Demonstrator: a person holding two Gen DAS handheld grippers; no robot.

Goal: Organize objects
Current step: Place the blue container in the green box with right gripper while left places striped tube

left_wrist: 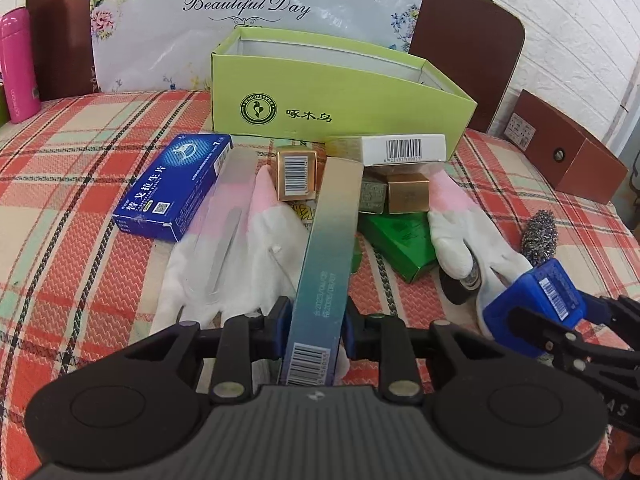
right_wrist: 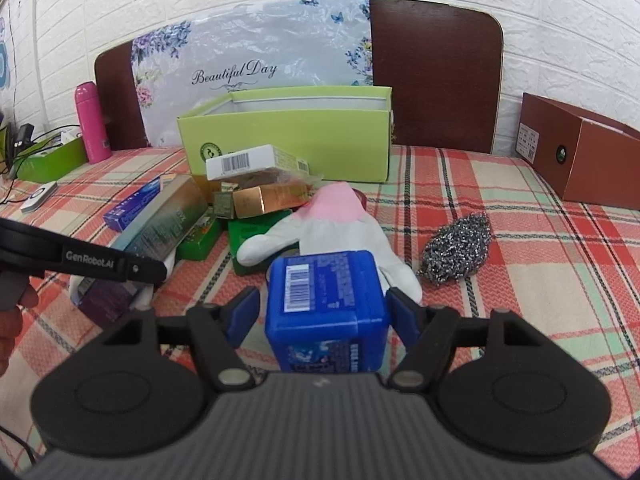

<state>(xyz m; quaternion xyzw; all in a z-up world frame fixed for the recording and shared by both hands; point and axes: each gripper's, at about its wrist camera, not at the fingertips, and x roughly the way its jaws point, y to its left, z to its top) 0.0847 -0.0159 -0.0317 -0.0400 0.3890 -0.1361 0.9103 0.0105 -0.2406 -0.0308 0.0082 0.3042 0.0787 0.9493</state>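
Note:
My left gripper (left_wrist: 314,314) is shut on a long teal-and-gold box (left_wrist: 326,256), held over a pile of small boxes and white-and-pink gloves (left_wrist: 264,236). My right gripper (right_wrist: 326,312) is shut on a blue plastic container (right_wrist: 326,300), which also shows at the right in the left wrist view (left_wrist: 532,300). An open lime-green shoebox (left_wrist: 320,92) stands behind the pile; it also shows in the right wrist view (right_wrist: 288,132). A dark blue medicine box (left_wrist: 172,186) lies at the left of the pile.
A steel wool scrubber (right_wrist: 456,252) lies right of the pile. A brown box (right_wrist: 580,160) stands far right, a pink bottle (right_wrist: 93,122) far left. Gold boxes (left_wrist: 296,174), a white box (left_wrist: 402,148) and green boxes (left_wrist: 400,240) sit in the pile on the plaid cloth.

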